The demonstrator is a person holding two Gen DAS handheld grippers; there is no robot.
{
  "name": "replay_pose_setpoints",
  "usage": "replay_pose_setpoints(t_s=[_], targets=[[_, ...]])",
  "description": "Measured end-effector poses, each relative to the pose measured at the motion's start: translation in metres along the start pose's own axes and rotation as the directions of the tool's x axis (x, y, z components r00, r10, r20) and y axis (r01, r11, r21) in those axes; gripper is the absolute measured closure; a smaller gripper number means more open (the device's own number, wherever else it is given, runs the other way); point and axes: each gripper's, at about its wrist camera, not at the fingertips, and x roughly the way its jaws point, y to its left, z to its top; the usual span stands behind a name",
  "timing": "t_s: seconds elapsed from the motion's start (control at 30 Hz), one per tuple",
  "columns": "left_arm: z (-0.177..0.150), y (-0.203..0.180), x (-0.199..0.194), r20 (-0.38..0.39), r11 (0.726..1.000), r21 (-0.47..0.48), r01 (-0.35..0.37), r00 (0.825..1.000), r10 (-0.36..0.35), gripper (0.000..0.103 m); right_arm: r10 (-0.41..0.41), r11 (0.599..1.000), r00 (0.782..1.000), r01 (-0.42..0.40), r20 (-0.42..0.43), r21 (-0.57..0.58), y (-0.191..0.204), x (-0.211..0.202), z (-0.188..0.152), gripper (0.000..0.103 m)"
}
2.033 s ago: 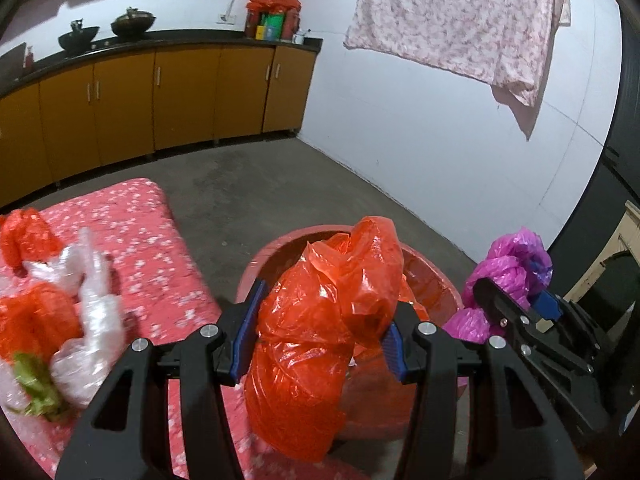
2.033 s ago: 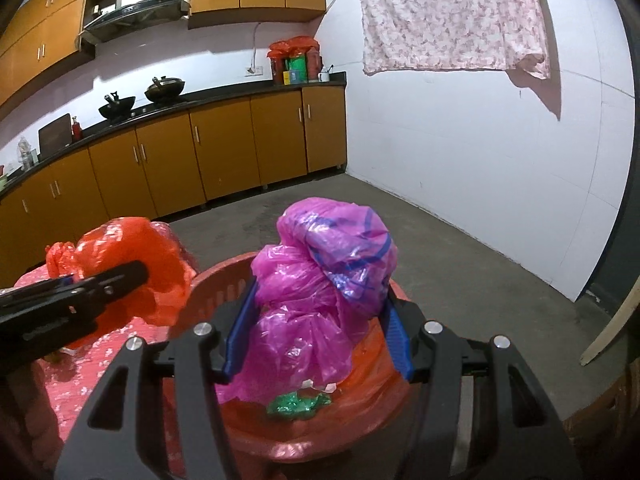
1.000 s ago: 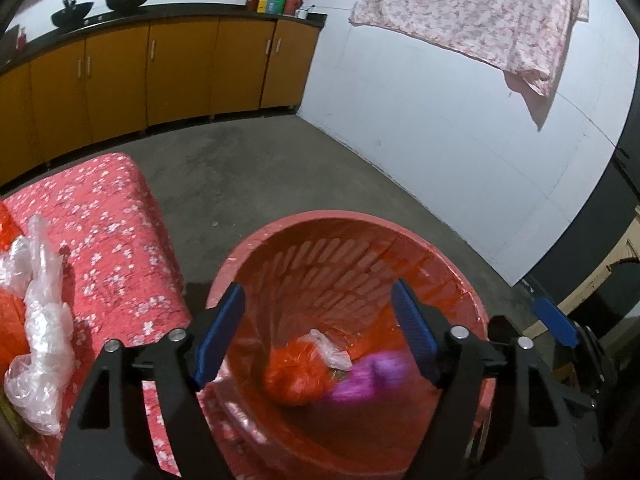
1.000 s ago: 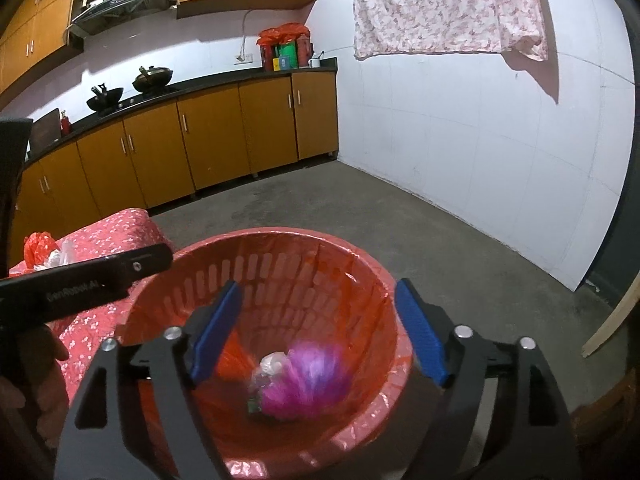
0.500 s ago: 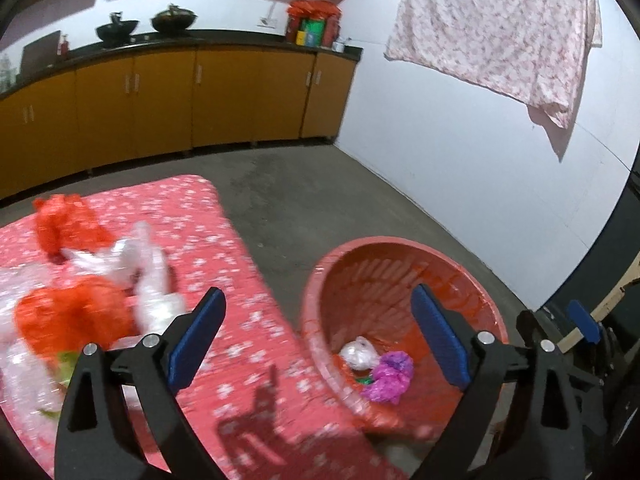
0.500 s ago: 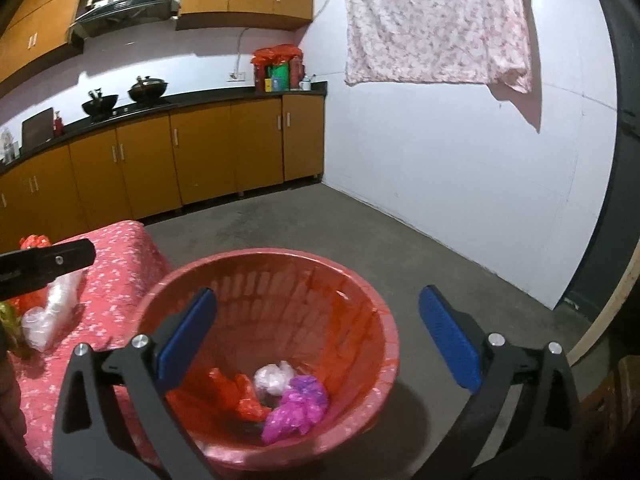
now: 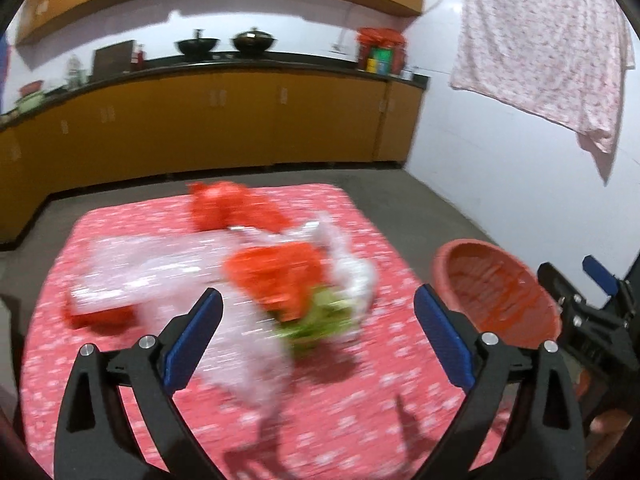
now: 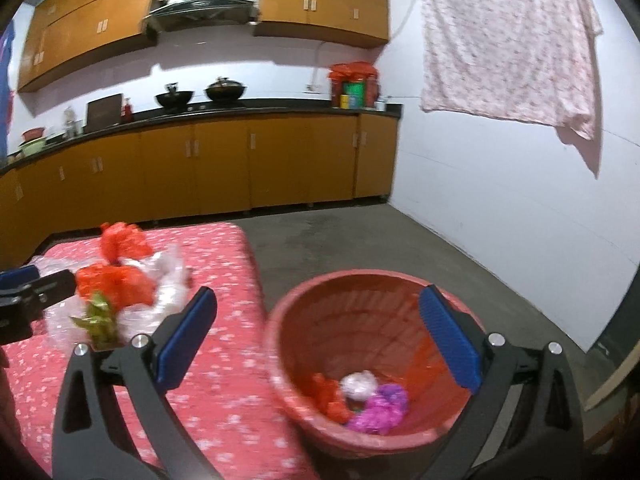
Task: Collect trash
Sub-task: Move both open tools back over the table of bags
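Observation:
My left gripper point(image 7: 318, 304) is open and empty, hovering over the table with the red flowered cloth point(image 7: 360, 420). Ahead of it lies a blurred trash pile: an orange bag point(image 7: 280, 276), a second orange bag point(image 7: 224, 208) further back, clear plastic point(image 7: 160, 268) and a green scrap point(image 7: 320, 320). My right gripper point(image 8: 319, 296) is open and empty above the red basket point(image 8: 280, 344), which stands on the floor right of the table. Inside the basket lie a purple bag point(image 8: 380, 404), an orange bag point(image 8: 330, 396) and a white bag point(image 8: 358, 384).
Orange cabinets point(image 8: 220, 168) under a dark counter with two woks point(image 8: 200, 96) line the far wall. A pink cloth point(image 8: 508, 40) hangs on the white wall at right. Bare concrete floor point(image 8: 360, 236) lies beyond the table and basket.
Both grippers let their bags drop into the basket and opened wide. The left one swung left from the basket to the table's trash pile. The right one drew back and up from the basket.

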Motion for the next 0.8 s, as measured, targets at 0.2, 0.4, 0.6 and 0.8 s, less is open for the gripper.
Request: replay_pose_setpoints(t_s=[0.2,0.4,0.6,0.8], targets=[[-0.015,0.058,-0.013,-0.010,0.992,-0.060,-0.107,0.994,0.107,0.007,0.067,0.997,0.997,-0.068,-0.030,-0.028,0.041,0.006,-0.001,0.004],[-0.030,0.098,-0.014,-0.041,0.973,-0.125,-0.193,0.981,0.190,0.007,0.100,0.994,0.993,-0.103,-0.069,-0.047,0.068,0.015,-0.005,0.004],[-0.033,0.118,-0.010,-0.042,0.965,-0.139,-0.223,0.975,0.219,0.007,0.111,0.993,0.988,-0.114,-0.107,-0.023,0.081,0.031,-0.008,0.005],[-0.028,0.127,0.002,-0.037,0.962,-0.147,-0.229,0.973,0.226,0.007,0.119,0.993,0.978,-0.116,-0.168,0.026,0.089,0.067,-0.003,0.018]])
